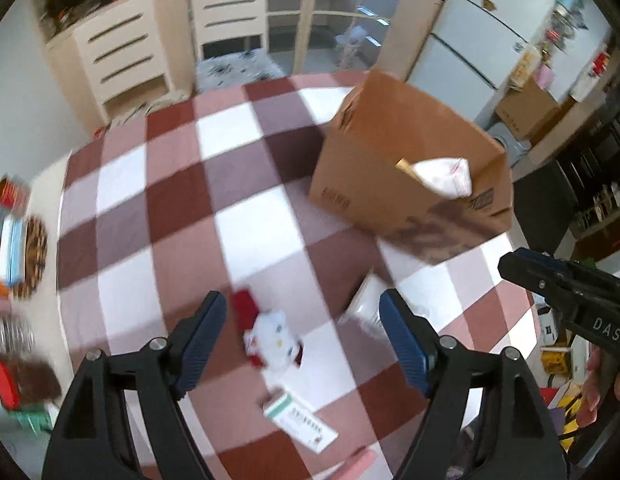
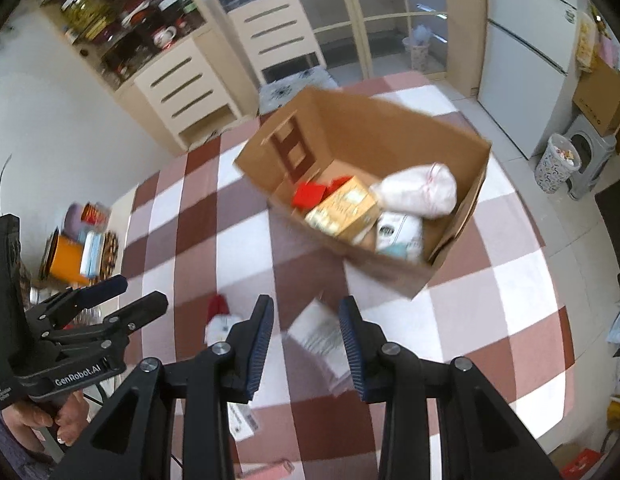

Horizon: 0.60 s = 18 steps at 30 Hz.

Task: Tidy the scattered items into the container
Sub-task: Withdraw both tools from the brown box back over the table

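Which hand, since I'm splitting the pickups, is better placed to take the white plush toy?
Left. The left gripper is open with the white plush toy framed between its fingers; the right gripper lines up on the white packet instead.

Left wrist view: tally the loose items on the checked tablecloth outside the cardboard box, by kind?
Plush toy: 1
White packet: 1
Green-and-white carton: 1
Pink item, blurred at the bottom edge: 1
Total: 4

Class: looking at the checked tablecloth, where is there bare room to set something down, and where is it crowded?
Free: the checked tablecloth left of the cardboard box, back to the far edge. Crowded: the near strip with the white soft toy, white packet and green-and-white carton.
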### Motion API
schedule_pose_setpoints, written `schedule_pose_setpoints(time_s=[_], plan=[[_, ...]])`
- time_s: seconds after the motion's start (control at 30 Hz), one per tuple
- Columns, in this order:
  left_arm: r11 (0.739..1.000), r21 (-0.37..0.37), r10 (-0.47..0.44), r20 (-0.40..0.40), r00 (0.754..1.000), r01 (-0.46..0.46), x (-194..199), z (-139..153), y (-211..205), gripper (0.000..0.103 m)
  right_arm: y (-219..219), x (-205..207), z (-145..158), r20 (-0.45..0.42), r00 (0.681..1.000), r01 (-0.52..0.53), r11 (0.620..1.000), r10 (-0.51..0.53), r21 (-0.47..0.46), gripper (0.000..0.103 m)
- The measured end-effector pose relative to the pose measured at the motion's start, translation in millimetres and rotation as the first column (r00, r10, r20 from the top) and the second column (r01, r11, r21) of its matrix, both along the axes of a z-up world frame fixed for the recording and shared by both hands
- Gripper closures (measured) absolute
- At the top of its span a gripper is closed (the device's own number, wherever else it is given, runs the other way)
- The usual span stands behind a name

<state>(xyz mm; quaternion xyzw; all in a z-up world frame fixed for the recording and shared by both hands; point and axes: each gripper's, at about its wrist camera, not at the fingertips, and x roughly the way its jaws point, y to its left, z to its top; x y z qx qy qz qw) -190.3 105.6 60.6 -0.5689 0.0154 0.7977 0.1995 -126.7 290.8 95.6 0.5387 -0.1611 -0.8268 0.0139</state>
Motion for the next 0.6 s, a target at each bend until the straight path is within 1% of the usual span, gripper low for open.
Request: schedule_pose_setpoints(time_s=[0.13, 0.3, 0.43, 0.6], plan=[[0.999, -0.013, 0.048, 0.044, 0.998, -0.048, 25.2, -15.9, -24.5, 0.023, -13.2, 14.1, -13.2, 0.033, 0.999, -0.037, 0.999, 0.037, 0.002, 0.068], [0.994, -0.030, 0.110, 0.085, 0.990, -0.108, 49.9, -31.5, -45.4, 0.023, -26.9, 30.7, -28.6, 0.067, 0.996, -0.066, 0.998, 0.065, 0.003, 0.069], [0.989, -0.027, 0.149, 0.108, 0.983, -0.147, 64.9, -38.0, -54.2, 0.023, -35.5, 40.5, -39.5, 0.092, 0.992, -0.086, 0.996, 0.087, -0.016, 0.068], [0.983, -0.034, 0.182, 0.109, 0.977, -0.180, 79.3, -41.9, -58.5, 0.022, -50.7, 49.9, -49.3, 0.110, 0.985, -0.131, 0.991, 0.131, -0.010, 0.068]])
